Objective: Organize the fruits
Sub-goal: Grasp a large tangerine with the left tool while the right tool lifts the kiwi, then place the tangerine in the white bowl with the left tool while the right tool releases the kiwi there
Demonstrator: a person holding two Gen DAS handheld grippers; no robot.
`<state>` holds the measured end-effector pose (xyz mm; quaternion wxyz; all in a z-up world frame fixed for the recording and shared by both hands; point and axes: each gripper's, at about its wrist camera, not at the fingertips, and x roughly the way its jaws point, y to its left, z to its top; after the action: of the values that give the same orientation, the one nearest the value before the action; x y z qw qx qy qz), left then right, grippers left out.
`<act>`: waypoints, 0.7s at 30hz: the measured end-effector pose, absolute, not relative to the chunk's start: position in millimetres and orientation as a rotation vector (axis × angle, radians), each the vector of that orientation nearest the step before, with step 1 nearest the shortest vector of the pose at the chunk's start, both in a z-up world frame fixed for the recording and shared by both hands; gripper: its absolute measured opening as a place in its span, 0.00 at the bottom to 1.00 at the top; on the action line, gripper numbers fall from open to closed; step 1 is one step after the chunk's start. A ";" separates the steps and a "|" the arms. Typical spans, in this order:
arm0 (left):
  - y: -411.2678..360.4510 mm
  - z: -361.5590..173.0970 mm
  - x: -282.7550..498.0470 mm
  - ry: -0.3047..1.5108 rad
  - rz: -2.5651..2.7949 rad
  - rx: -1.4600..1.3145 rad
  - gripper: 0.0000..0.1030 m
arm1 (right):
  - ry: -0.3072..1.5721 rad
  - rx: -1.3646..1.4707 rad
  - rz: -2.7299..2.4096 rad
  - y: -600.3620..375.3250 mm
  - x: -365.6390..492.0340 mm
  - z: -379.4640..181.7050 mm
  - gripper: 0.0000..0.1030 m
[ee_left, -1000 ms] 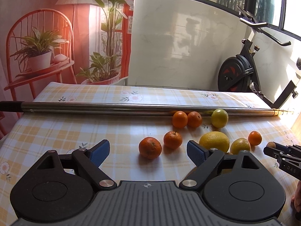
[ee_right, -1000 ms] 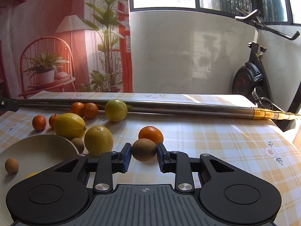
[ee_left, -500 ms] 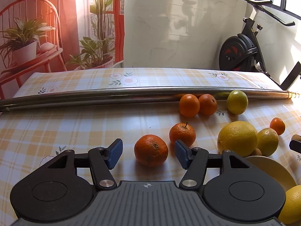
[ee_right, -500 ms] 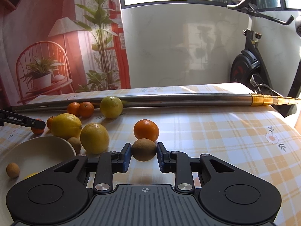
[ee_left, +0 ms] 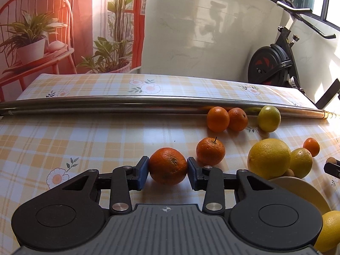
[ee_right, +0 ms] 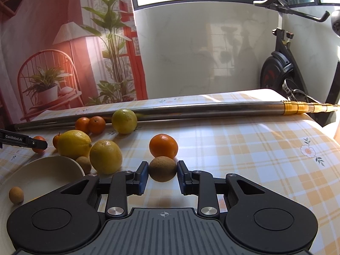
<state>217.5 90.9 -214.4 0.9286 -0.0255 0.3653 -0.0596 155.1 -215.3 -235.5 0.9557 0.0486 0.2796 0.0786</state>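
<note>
Checked tablecloth [ee_left: 85, 140] | left tool [ee_left: 167, 167] clamps orange [ee_left: 167, 165] | right tool [ee_right: 162, 170] clamps kiwi [ee_right: 162, 168] | plate [ee_right: 42, 170] nearby

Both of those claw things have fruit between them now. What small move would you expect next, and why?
Probably a short lift. The left gripper has its fingers pressed on the round orange tangerine, the right gripper brackets the brown kiwi, and both fruits look low on the checked tablecloth, beside the cream plate.
</note>
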 end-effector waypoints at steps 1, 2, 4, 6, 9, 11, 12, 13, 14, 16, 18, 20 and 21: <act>90.7 -210.4 213.7 0.739 -0.126 -0.049 0.40 | 0.568 0.098 0.159 -215.3 155.0 -235.5 0.26; 89.9 -205.5 208.6 0.728 -0.128 -0.043 0.40 | 0.567 0.097 0.159 -215.1 155.0 -235.5 0.26; 87.0 -196.9 197.2 0.703 -0.137 -0.035 0.40 | 0.567 0.094 0.158 -214.7 154.6 -235.2 0.26; 83.8 -188.4 183.7 0.687 -0.153 -0.039 0.40 | 0.573 0.083 0.157 -213.1 154.2 -234.1 0.26; 78.0 -179.6 159.3 0.671 -0.188 -0.058 0.40 | 0.581 0.087 0.184 -209.1 149.0 -228.0 0.26; 73.8 -176.5 142.9 0.668 -0.214 -0.064 0.40 | 0.580 0.093 0.207 -204.4 141.8 -222.4 0.26; 69.8 -176.5 132.1 0.668 -0.230 -0.065 0.40 | 0.579 0.096 0.219 -201.7 138.0 -219.5 0.26; 67.3 -176.6 124.5 0.669 -0.241 -0.065 0.40 | 0.578 0.097 0.230 -198.6 134.3 -216.7 0.26; 64.4 -177.2 115.6 0.673 -0.252 -0.068 0.40 | 0.575 0.095 0.240 -195.4 130.7 -213.9 0.26; 61.2 -178.6 102.4 0.680 -0.274 -0.074 0.40 | 0.565 0.092 0.263 -187.3 121.9 -205.3 0.26; 58.4 -179.0 91.7 0.685 -0.293 -0.073 0.40 | 0.560 0.097 0.281 -181.5 113.6 -198.0 0.26; 53.5 -180.6 81.7 0.694 -0.318 -0.066 0.40 | 0.563 0.105 0.299 -176.4 106.1 -191.5 0.26; 50.9 -182.0 77.1 0.699 -0.331 -0.062 0.40 | 0.565 0.108 0.306 -174.4 101.9 -189.3 0.26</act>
<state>77.1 50.9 -182.0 0.9257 -0.0304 0.3410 -0.1611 101.9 -174.4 -189.3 0.9474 0.0530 0.2775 0.1503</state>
